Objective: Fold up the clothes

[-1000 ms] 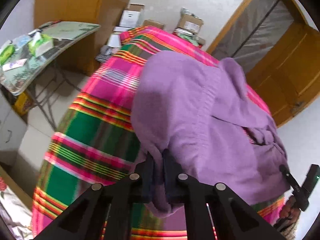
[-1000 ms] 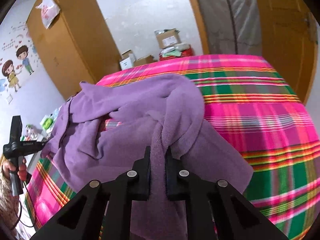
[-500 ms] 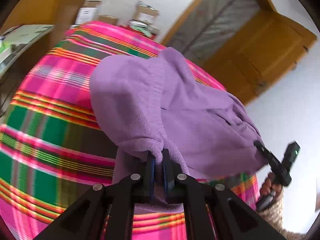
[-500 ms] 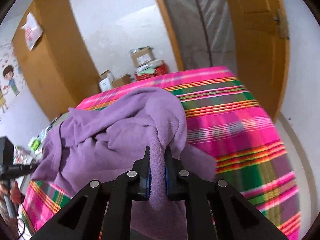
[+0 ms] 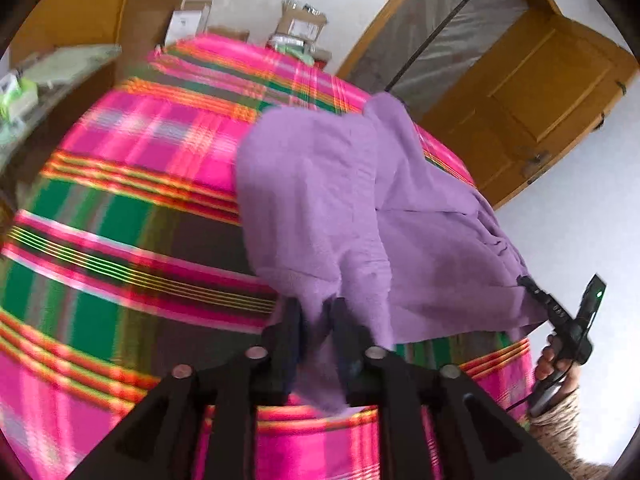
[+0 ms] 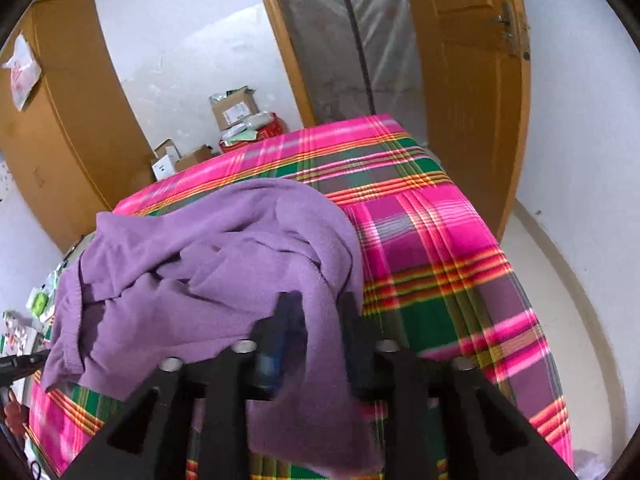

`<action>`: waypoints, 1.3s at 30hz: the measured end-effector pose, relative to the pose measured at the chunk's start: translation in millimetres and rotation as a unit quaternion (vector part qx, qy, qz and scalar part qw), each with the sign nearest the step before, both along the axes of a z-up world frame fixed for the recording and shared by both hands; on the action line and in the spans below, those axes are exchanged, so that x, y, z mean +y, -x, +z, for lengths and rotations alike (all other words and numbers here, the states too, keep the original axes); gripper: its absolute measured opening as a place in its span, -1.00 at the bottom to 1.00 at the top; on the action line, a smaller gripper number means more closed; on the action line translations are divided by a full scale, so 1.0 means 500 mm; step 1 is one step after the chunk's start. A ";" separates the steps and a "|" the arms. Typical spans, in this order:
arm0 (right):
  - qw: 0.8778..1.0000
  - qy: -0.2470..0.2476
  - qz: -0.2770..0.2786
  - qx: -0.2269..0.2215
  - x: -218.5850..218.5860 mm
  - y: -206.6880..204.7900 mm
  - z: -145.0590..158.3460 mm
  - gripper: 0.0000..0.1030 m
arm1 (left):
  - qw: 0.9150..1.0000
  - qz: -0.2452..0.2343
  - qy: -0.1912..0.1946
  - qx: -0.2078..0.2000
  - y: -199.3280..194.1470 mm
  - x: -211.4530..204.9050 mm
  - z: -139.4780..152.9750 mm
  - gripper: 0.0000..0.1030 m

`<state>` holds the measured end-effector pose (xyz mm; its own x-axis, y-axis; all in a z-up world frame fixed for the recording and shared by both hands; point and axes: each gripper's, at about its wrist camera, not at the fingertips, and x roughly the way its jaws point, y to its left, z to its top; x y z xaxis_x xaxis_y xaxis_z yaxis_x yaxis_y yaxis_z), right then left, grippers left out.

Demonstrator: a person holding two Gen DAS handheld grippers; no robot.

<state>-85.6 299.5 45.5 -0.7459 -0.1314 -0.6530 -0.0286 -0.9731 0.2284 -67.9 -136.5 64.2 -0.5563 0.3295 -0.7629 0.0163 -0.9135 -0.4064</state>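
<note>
A purple fleece garment (image 5: 340, 200) lies bunched on a bed with a pink and green plaid cover (image 5: 120, 240). My left gripper (image 5: 320, 312) is at the garment's near edge. Its jaws stand a little apart, with a fold of the purple cloth still hanging between them. In the right wrist view the garment (image 6: 200, 260) is crumpled toward the left of the plaid cover (image 6: 440, 240). My right gripper (image 6: 316, 304) is open, and loose cloth drapes between its fingers. The other gripper, held in a hand (image 5: 560, 360), shows at the garment's far right corner.
A wooden door (image 6: 472, 80) and a plastic-covered doorway (image 6: 352, 40) stand behind the bed. Cardboard boxes (image 6: 234, 110) are stacked against the back wall. A wooden wardrobe (image 6: 60, 120) is on the left, and a cluttered side table (image 5: 48, 76) stands beside the bed.
Both grippers' jaws have widened from a tight pinch on the purple cloth. Both grippers have moved back toward the near edge of the bed, dragging the garment along.
</note>
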 end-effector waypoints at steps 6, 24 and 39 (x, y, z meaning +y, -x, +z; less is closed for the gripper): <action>0.999 -0.030 -0.018 0.031 -0.026 -0.040 0.034 -0.20 | 0.991 -0.059 0.104 0.063 -0.030 0.088 0.057 -0.32; 0.991 -0.020 0.133 0.025 -0.230 -0.042 0.022 -0.16 | 0.978 -0.071 0.197 0.028 0.006 0.154 -0.003 -0.66; 0.953 0.072 0.291 -0.037 -0.435 0.051 -0.024 -0.17 | 0.997 0.029 0.057 0.042 0.004 0.007 0.008 -0.81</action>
<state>-111.1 82.1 33.6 -0.4717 -0.6005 -0.6456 0.4848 -0.7882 0.3789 -70.1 -132.8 68.2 -0.6353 0.2078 -0.7438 0.0416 -0.9525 -0.3016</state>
